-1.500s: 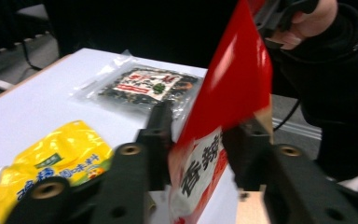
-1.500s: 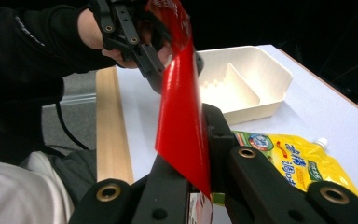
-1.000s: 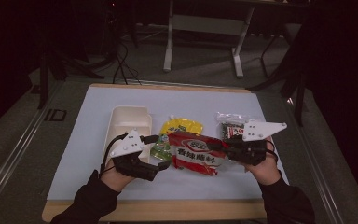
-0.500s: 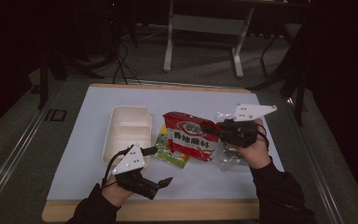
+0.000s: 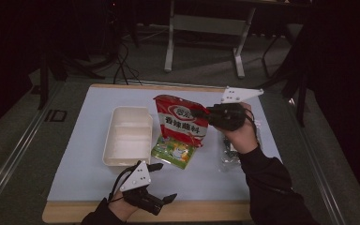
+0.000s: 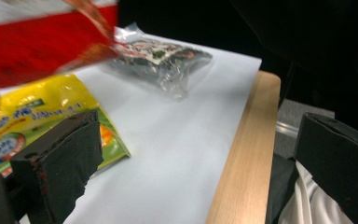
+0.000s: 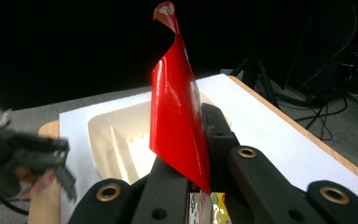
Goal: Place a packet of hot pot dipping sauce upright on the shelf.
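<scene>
The red snack packet [image 5: 180,121] is lifted off the table, held above the middle of the pale blue mat [image 5: 79,154]. The right gripper [image 5: 200,112] has its jaws clamped on the packet's right edge; in the right gripper view the red packet [image 7: 179,116] stands upright between the two black jaws, which press on it from both sides. The hand [image 5: 241,133] holding this gripper reaches in from the right side.

Directly beneath the packet, a yellow-green pouch [image 5: 174,151] lies flat on the mat, partly covered by the packet's lower edge. To the left, just beside the pouch, a white two-compartment tray [image 5: 127,136] rests on the mat. To the right, under the right forearm, a clear bag with dark contents [image 5: 228,152] lies on the mat.

The left gripper [image 5: 161,182] hovers at the near edge of the table, well apart from the packet. Its jaws have just been opening and stand wide, with nothing between them; the left gripper view shows bare mat and the wooden table edge [image 6: 247,154] in the gap
</scene>
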The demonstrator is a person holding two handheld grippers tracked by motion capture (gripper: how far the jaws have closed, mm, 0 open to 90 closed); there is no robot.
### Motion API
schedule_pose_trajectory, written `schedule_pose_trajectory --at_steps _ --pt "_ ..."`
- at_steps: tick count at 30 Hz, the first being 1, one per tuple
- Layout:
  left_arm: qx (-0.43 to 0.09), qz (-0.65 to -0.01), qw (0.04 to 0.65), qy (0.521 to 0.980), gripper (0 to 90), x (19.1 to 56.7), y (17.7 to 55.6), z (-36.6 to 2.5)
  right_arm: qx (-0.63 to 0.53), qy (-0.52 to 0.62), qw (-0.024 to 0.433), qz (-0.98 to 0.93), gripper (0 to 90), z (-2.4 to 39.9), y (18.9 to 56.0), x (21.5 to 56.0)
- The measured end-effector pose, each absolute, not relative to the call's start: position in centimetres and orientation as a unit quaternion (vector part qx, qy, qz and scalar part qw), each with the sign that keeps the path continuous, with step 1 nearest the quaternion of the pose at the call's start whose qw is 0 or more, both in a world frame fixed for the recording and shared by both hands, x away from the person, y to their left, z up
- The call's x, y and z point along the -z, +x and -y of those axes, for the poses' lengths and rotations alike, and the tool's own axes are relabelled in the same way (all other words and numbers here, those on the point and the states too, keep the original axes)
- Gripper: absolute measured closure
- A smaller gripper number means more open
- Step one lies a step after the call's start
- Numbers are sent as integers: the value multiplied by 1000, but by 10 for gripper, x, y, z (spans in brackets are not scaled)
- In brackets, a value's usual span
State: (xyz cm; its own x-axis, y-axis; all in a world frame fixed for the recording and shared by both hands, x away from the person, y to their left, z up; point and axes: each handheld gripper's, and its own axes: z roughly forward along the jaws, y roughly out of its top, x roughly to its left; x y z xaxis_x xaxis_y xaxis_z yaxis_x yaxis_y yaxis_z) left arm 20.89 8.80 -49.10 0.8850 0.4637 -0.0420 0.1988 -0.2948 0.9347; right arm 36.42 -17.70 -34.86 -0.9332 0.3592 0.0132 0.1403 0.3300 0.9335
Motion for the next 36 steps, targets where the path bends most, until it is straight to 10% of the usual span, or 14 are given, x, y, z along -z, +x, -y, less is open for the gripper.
schedule_pose_trajectory --at_steps 36 --pt "-132 -209 533 809 23 514 201 -91 -577 163 83 -796 893 79 427 352"
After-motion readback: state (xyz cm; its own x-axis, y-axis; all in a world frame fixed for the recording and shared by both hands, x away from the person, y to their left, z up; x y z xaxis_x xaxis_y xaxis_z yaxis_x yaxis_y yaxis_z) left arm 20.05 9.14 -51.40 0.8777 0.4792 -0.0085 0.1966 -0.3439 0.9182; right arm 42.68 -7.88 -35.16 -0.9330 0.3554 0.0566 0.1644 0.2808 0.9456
